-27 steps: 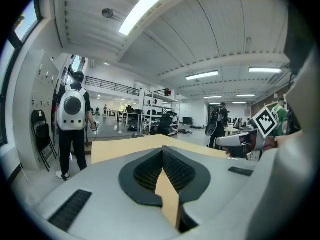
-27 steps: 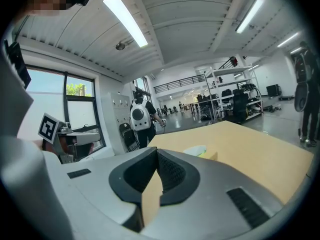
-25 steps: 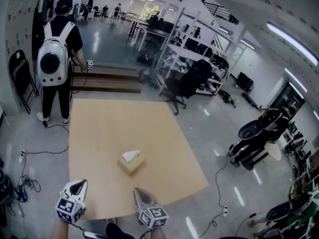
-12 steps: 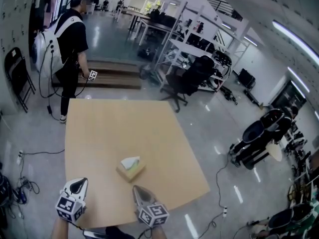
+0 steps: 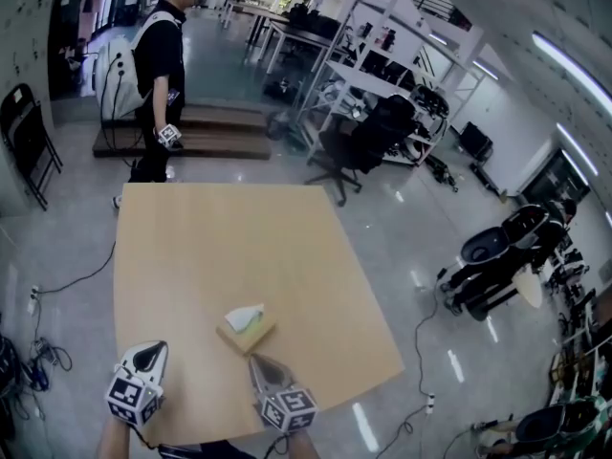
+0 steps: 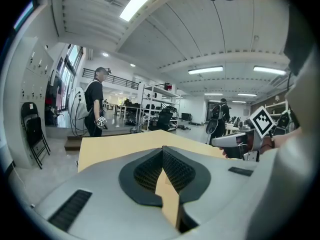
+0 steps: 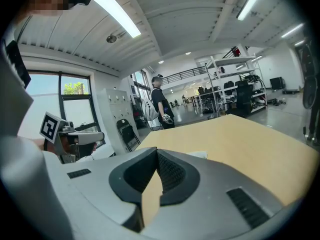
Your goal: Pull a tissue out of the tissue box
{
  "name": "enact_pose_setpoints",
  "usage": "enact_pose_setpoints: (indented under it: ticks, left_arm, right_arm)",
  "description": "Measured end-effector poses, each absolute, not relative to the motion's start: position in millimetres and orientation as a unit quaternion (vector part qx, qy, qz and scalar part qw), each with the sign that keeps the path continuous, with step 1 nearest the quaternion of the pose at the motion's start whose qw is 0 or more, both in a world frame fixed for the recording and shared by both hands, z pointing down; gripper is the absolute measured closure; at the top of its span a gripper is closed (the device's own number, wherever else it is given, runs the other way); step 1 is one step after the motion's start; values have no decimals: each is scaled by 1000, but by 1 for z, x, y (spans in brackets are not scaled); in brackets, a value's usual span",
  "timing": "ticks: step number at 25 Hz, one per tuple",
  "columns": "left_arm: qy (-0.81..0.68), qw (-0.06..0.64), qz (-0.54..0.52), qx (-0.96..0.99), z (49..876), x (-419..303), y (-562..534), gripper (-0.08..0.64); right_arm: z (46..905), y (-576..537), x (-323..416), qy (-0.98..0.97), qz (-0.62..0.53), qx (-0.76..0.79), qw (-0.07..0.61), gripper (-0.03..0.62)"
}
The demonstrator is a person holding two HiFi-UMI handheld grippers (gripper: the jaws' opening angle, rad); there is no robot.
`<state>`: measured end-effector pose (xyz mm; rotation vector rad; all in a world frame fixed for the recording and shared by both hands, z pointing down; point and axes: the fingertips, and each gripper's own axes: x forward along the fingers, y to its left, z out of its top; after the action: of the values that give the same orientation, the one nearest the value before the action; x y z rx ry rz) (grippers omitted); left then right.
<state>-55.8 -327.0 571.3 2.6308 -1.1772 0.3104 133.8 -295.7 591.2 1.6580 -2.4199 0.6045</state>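
Observation:
A tan tissue box [image 5: 248,330] sits on the wooden table [image 5: 220,247] near its front edge, with a white tissue [image 5: 244,315] standing out of its top. My left gripper [image 5: 147,352] hovers over the front left of the table, left of the box and apart from it. Its jaws meet at the tips [image 6: 162,150], with nothing between them. My right gripper [image 5: 256,362] is just in front of the box, also shut and empty [image 7: 156,152]. A white edge of the tissue [image 7: 199,155] peeks over the right gripper's body. Each gripper shows in the other's view: right gripper [image 6: 235,141], left gripper [image 7: 82,136].
A person in black with a white backpack [image 5: 163,60] stands at the table's far left corner, holding a marker cube. A black folding chair [image 5: 24,132] stands at the left, an office chair [image 5: 368,146] and shelving beyond the table. Cables [image 5: 38,357] lie on the floor.
Both grippers have moved forward, so the tissue box now lies closer to them. The person at the far end has turned round and stepped right along the table's edge.

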Motion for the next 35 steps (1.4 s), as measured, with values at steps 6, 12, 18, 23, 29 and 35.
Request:
enact_pose_setpoints:
  ticks: [6, 12, 18, 23, 29, 35]
  left_arm:
    - [-407, 133, 113, 896, 593, -53, -342, 552]
    - [-405, 153, 127, 892, 618, -47, -348, 552]
    - [-407, 176, 133, 886, 637, -42, -357, 552]
    - [-404, 178, 139, 886, 644, -40, -365, 552]
    - [-386, 194, 144, 890, 653, -34, -364, 552]
    - [-368, 204, 152, 894, 658, -18, -359, 552]
  right_arm:
    - [606, -307, 139, -799, 216, 555, 79, 581]
    - [628, -316, 143, -792, 230, 557, 95, 581]
    - [649, -334, 147, -787, 242, 555, 115, 581]
    - [669, -349, 146, -779, 254, 558, 131, 581]
    - [679, -364, 141, -776, 276, 552, 133, 570]
    - [683, -372, 144, -771, 293, 552, 123, 459]
